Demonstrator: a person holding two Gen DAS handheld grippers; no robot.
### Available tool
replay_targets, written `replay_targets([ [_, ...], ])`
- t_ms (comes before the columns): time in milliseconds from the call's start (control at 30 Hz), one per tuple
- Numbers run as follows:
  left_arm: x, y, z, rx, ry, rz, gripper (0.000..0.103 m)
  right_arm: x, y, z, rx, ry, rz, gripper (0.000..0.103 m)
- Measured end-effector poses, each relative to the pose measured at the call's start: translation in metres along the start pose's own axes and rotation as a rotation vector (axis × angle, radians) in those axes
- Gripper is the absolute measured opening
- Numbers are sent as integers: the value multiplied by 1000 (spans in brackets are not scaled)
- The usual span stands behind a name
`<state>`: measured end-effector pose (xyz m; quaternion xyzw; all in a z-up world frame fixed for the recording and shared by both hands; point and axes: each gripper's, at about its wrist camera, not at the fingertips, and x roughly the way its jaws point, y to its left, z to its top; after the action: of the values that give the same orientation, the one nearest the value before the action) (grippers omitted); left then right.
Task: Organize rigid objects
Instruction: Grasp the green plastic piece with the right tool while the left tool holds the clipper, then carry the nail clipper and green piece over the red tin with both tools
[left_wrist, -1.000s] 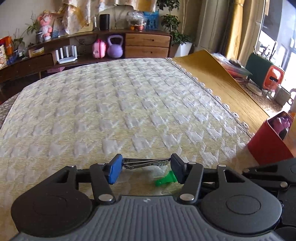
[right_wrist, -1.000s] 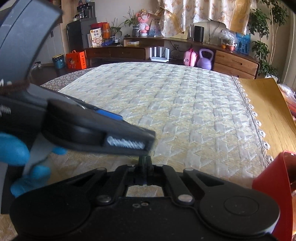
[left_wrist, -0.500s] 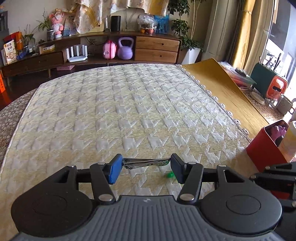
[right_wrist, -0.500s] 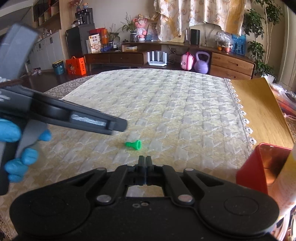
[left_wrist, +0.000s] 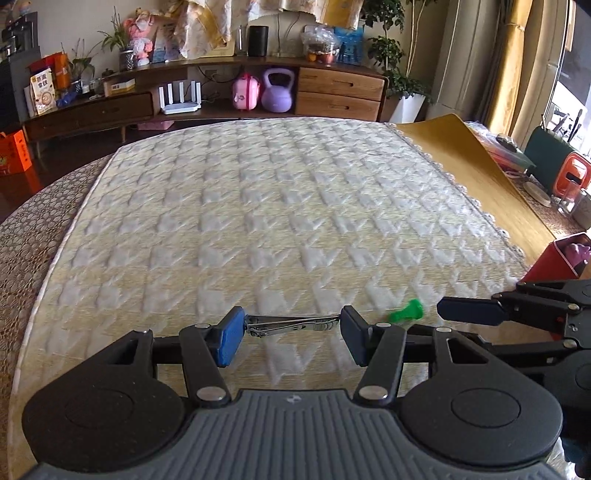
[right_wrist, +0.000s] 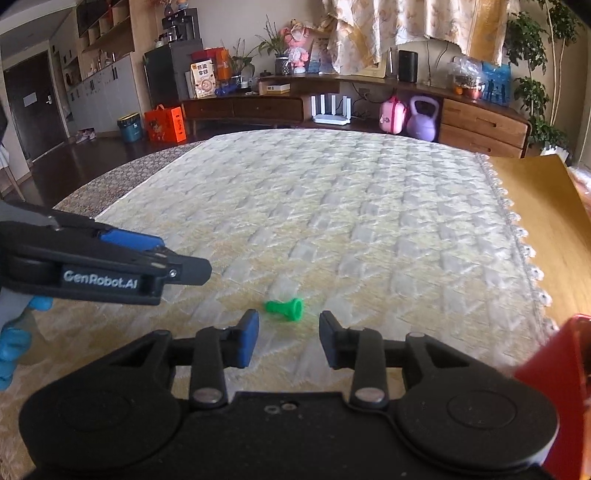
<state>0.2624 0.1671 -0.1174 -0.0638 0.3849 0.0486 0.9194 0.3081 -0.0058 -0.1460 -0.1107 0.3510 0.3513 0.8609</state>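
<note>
Right claw (right_wrist: 288, 338) is standing partly apart at the bottom centre of its own view, its jaws having just been opening from fully closed, and nothing is sitting between the pads. Just above the gap, the small green peg (right_wrist: 285, 308) is lying on its side on the quilted cover (right_wrist: 369, 221) of the table, close to the fingertips but not touching them. That peg was hidden behind the other claw a moment ago and is now showing in plain sight, so the right claw is most likely lining up to take it.

Left claw (left_wrist: 291, 334) is gripping the metal nail clipper (left_wrist: 291, 325) end to end, with a pad pressing on each tip, exactly as it was a second ago; the clipper is hanging above the cover at lower centre of the left view. In that view the peg is lying at lower right, beside the right claw's dark finger.

At the right edge of both views the red box (left_wrist: 554, 262) is standing with a purple item inside, and it is probably where these pieces are going. Neither the clipper nor the peg is in it yet.
</note>
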Motion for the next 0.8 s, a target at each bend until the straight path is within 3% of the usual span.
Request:
replay_targets([
  [267,3,7,-2,-1,5,2,56,14,8,3,-8,5,-15,35],
  [400,3,8,-2,1,4,1,56,14,9,3,-15,5,-21,25],
  [500,3,8,-3,2,7,-1,56,12,8,3,-24,8,-20,24],
  [800,-10,-8,-5,13,13,-17,56,-20,6,1,-46,7,-30,24],
])
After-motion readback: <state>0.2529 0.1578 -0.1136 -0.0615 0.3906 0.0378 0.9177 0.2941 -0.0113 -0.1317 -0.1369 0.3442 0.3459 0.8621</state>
